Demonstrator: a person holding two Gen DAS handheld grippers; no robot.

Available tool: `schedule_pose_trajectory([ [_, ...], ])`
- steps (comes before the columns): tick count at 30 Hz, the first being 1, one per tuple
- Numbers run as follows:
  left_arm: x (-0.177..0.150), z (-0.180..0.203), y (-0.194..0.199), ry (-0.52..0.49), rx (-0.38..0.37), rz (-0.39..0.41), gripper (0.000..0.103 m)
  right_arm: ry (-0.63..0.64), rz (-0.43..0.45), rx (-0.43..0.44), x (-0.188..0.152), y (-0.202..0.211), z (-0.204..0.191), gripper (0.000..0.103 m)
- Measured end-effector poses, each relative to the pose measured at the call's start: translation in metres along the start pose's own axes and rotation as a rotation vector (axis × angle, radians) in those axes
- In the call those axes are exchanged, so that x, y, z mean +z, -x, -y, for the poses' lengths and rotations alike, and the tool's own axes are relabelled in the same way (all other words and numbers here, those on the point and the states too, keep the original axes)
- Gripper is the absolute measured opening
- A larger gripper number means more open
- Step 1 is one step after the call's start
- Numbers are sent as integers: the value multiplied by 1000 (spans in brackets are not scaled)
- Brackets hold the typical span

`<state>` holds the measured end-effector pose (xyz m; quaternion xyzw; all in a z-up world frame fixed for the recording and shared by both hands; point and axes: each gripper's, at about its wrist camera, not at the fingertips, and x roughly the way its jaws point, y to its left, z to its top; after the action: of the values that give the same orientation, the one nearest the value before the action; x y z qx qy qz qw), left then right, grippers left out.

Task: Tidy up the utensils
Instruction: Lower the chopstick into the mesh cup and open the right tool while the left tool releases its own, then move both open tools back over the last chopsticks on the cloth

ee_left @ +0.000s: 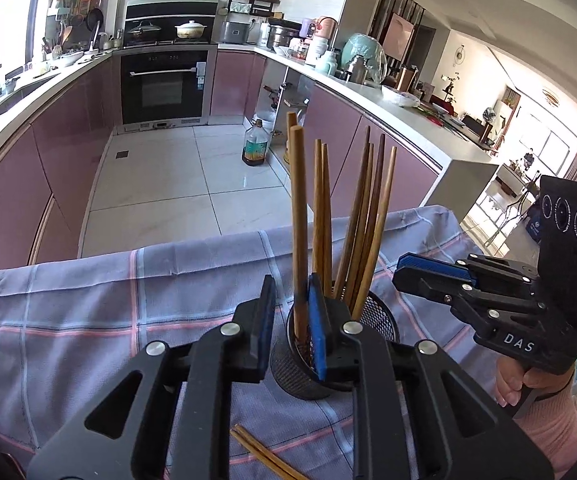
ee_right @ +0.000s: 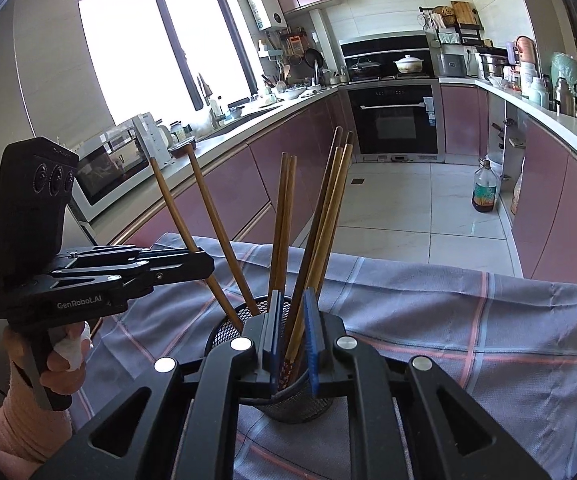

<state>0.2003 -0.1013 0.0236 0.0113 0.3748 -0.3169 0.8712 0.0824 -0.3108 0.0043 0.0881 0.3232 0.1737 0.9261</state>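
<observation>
Brown wooden chopsticks (ee_left: 299, 232) look smooth; the black metal mesh holder (ee_left: 288, 364) is matt; the lilac checked cloth (ee_left: 88, 304) is soft, creased.

Chopsticks (ee_left: 362, 216) stand in holder (ee_left: 372, 312) on cloth (ee_left: 88, 320).

Brown wooden chopsticks (ee_left: 320, 216) stand fanned out, tips down, in the black wire-mesh cylindrical holder (ee_left: 380, 316). One more wooden pair (ee_left: 264, 456) lies flat on the checked cloth just beside the holder.
</observation>
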Motion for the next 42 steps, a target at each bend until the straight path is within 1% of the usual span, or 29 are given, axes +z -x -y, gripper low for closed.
schedule_pose_trajectory([
  [3, -2, -4, 0, 9, 8, 12, 22, 6, 8, 5, -2, 2, -1, 15],
  [7, -6, -6, 5, 18, 22, 37, 25, 20, 26, 12, -6, 9, -7, 15],
  [11, -14, -8, 23, 33, 74, 88, 33, 47, 35, 35, -11, 16, -17, 19],
  [12, -16, -7, 28, 36, 99, 101, 34, 56, 34, 38, -12, 17, -19, 19],
  [13, -19, -7, 34, 32, 140, 118, 34, 66, 34, 43, -13, 19, -23, 19],
  [14, -22, -6, 41, 26, 161, 133, 36, 79, 35, 52, -15, 21, -26, 20],
  [15, -24, -4, 47, 22, 169, 143, 39, 90, 37, 59, -16, 23, -30, 21],
  [18, -34, -5, 61, 25, 188, 164, 41, 119, 28, 79, -23, 25, -41, 25],
  [20, -41, -7, 68, 33, 191, 167, 42, 137, 10, 90, -29, 24, -48, 25],
  [24, -63, -12, 76, 43, 193, 150, 45, 164, -46, 109, -46, 16, -62, 26],
  [26, -76, -16, 77, 52, 191, 130, 47, 176, -86, 120, -56, 10, -67, 29],
  [28, -90, -22, 76, 75, 188, 104, 48, 185, -122, 110, -67, 2, -71, 33],
  [32, -114, -30, 67, 106, 177, 44, 48, 184, -208, 131, -87, -15, -79, 33],
  [34, -126, -32, 61, 114, 181, 19, 48, 195, -243, 125, -96, -23, -85, 33],
  [39, -155, -32, 50, 130, 173, -31, 49, 204, -297, 127, -112, -34, -96, 33],
  [42, -167, -30, 46, 132, 184, -47, 49, 199, -319, 125, -118, -38, -98, 33],
])
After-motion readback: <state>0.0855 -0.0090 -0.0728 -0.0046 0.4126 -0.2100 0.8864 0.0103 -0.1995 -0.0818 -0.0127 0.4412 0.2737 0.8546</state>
